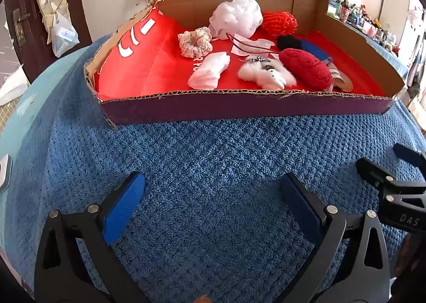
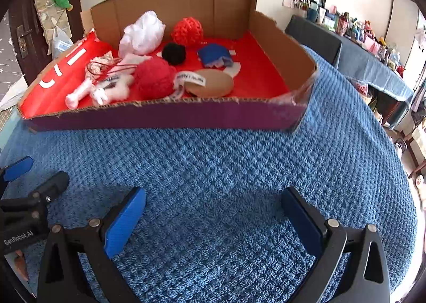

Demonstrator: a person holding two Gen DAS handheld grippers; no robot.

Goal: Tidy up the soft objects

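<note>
Both claws hang released and empty over the blue towel (image 1: 213,156) covering the worktop — the left claw (image 1: 213,204) and the right claw (image 2: 214,212) side by side, jaws wide apart. Ahead stands a shallow cardboard tray (image 1: 239,110) whose low purple front wall lies between the claws and the soft things inside: a white mesh puff (image 1: 235,15), an orange mesh ball (image 1: 279,22), a cream scrunchie (image 1: 194,42), a red knitted piece (image 1: 306,67) touching a white fluffy toy (image 1: 266,75), and a black pompom (image 2: 173,53) — all on the tray's red floor.
</note>
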